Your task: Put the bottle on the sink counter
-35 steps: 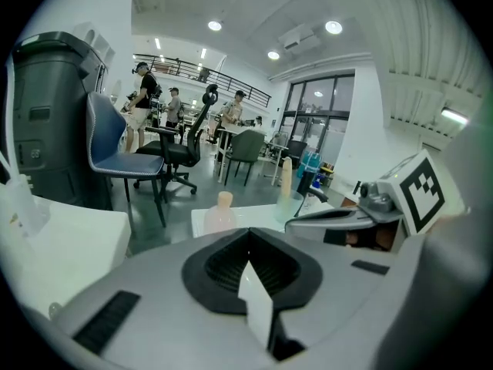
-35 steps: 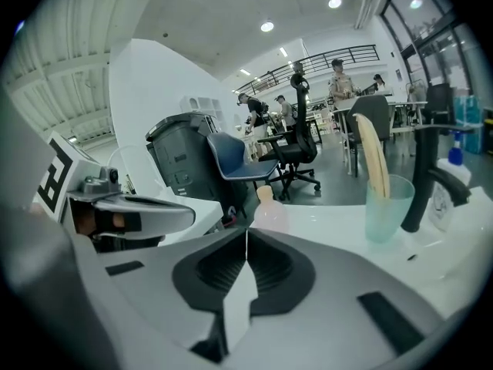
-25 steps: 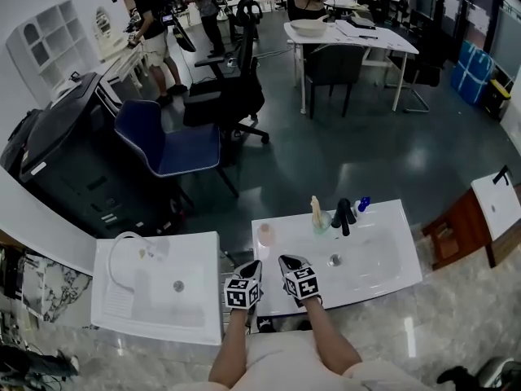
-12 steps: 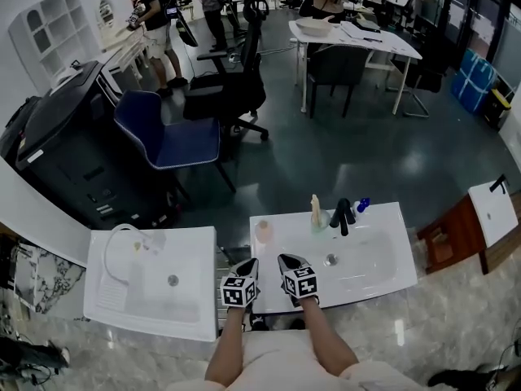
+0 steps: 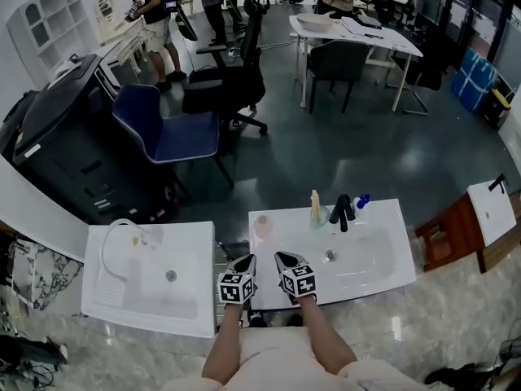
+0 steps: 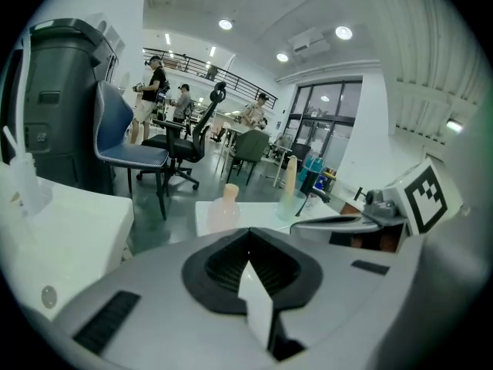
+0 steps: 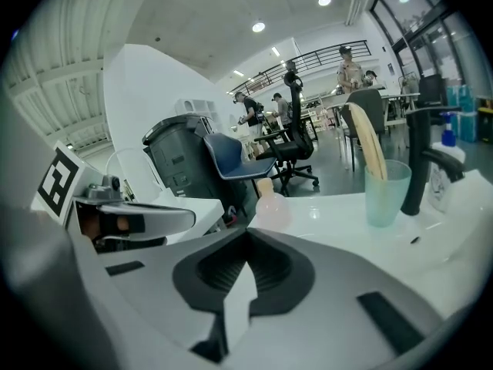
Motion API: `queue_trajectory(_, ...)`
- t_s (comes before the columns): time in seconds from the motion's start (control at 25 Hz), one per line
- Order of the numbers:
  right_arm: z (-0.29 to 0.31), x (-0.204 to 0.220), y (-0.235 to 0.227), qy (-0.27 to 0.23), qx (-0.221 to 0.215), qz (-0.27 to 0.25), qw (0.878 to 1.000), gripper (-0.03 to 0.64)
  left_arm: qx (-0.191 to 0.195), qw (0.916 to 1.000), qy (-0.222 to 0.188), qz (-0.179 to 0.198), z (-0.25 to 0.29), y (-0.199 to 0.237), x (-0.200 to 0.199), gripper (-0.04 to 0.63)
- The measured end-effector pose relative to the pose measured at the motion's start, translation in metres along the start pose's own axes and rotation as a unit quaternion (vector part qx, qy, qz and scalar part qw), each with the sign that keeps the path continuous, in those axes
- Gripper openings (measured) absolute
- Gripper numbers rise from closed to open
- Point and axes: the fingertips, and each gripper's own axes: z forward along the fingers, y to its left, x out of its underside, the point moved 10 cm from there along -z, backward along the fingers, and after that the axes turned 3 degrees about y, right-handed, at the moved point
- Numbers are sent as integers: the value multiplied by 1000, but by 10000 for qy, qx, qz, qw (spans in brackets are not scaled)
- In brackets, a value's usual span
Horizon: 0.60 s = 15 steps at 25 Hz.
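Pink bottle (image 5: 262, 229) stands left of the faucet (image 5: 342, 213), a stick-holding cup (image 5: 316, 221) between them; I hold my left gripper (image 5: 247, 262) and right gripper (image 5: 285, 260) closed, empty, at the sink counter (image 5: 281, 247) front-left corner.

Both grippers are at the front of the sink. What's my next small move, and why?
Probably open the jaws of the left gripper and ease toward the pink bottle. Both it and the right gripper have jaws shut on nothing at the sink counter's front edge; the bottle stands upright at the back left corner, nearer the left one.
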Motion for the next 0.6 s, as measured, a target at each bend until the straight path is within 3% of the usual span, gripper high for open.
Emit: queue_trajectory(0.6, 7, 2, -4, 238, -81, 66, 9997, 5, 58, 10000, -37, -12, 6, 5, -9, 6)
